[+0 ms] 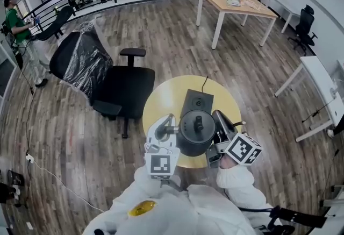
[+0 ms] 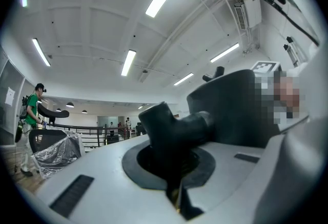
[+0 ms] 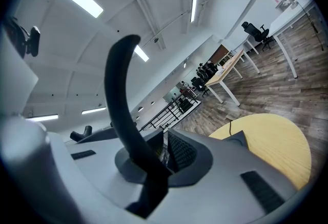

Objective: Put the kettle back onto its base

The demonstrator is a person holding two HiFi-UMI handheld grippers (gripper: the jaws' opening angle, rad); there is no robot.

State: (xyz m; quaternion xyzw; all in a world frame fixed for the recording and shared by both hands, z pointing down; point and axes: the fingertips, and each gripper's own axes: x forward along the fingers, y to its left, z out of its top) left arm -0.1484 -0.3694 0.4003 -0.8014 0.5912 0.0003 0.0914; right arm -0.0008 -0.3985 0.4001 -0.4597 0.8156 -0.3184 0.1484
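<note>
Left gripper [image 1: 171,131] fingers clamp the kettle [image 1: 196,133] at its side, right gripper [image 1: 217,134] fingers hold its handle [image 3: 120,105]; kettle appears lifted, just short of the base [image 1: 197,101] on the desk [image 1: 161,100], seating outstanding.

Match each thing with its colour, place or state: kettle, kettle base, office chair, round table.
Things:
1. kettle
2. kettle base
3. black office chair
4. round table

Colour, place or state:
A. yellow top
B. standing beside the round table
C. gripped by the left gripper and the right gripper
D. lying bare on the tabletop, beyond the kettle

Pairs: 1-C, 2-D, 3-B, 4-A.
</note>
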